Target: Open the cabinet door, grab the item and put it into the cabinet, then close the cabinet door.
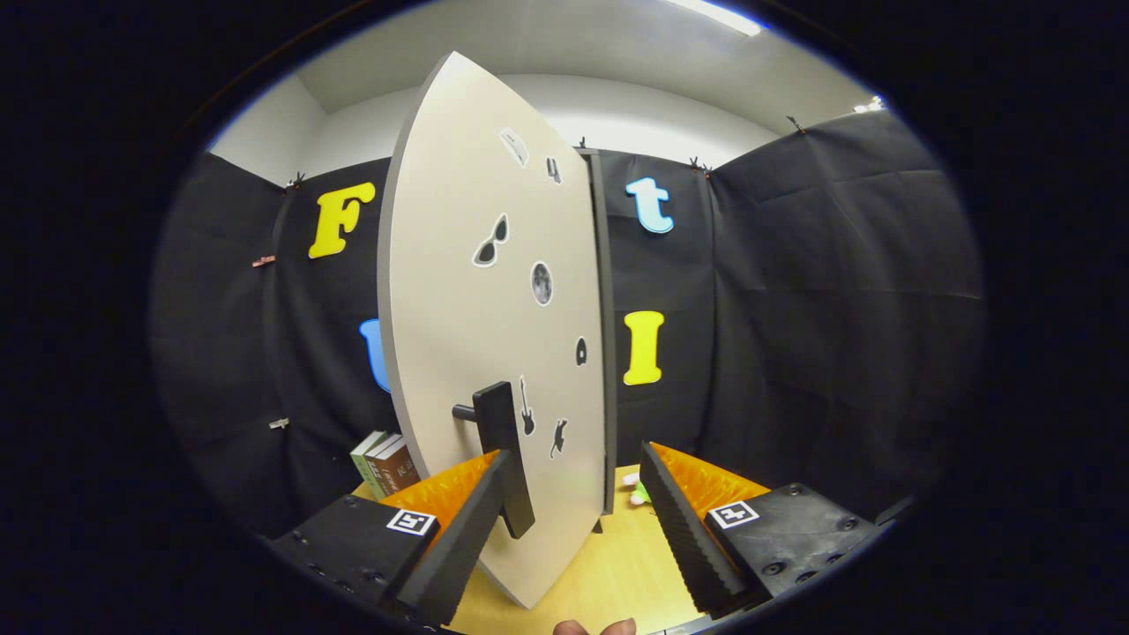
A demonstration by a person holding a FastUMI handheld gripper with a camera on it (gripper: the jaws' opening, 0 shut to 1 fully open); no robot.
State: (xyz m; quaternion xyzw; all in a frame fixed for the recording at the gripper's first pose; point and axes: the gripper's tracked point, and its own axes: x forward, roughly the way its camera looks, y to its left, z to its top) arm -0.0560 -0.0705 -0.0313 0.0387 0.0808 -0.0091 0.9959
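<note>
- The cabinet door [485, 335] stands partly swung open, its pale face turned toward me and its free edge between my fingers, low over the wooden counter [617, 573].
- I judge the door a stiff, light board on hinges; it should swing easily but its flat face looks slick, so the dark bar handle [503, 450] is the place to take hold.
- My claw [573, 520] is wide open and holds nothing; the left finger sits just beside the handle's lower end, possibly touching it.
- Something small, white and green [637, 490], perhaps the item, lies on the counter beyond the door's edge; too small to tell.
- Books [384, 463] stand behind the door.
- I point forward, roughly level, low over the counter.
</note>
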